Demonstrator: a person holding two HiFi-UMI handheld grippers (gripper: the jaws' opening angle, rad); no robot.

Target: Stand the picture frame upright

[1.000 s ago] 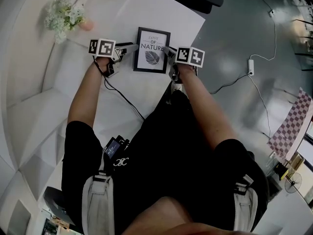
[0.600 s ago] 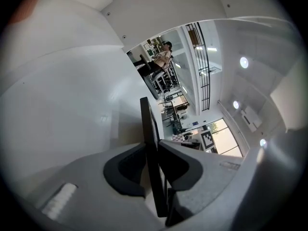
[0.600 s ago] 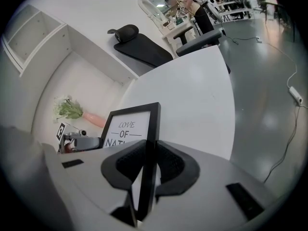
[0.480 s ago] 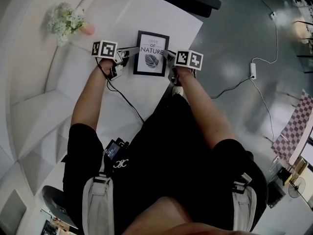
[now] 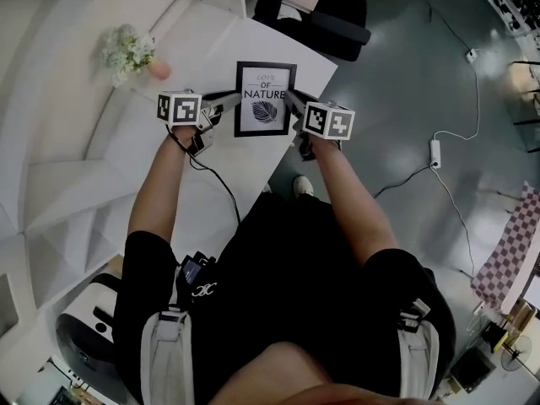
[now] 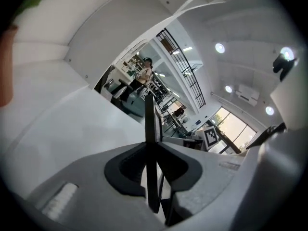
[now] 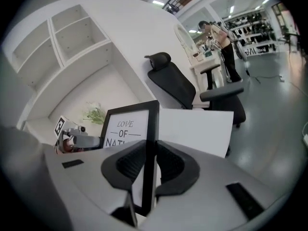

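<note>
Presently pinching the left edge of the picture frame with the left gripper, jaws just drawn in from wide onto that edge, dark pads pressed to both faces as seen in the left gripper view. Likewise pinching the right edge with the right gripper, pads tight on the black moulding, no change of width on that side. Holds the frame between the two over the white table, printed face toward the person, lettering level. Cannot tell whether the lower edge touches the table top. Judged significance: both side edges now secured, so lifting and tilting toward a standing pose appears under way; standing not yet done, and no rear prop visible in any view. Against a second ago: then lying flat on the table, left jaws wide at the edge and not yet on it; now sitting higher and squarer in the head view, both marker cubes raised with it. Further out: flowers at the table's far left, well apart from the work; black chair beyond the far edge. Judged risk: thin edge grips only, so twist or slip possible should one side lead the other.
</note>
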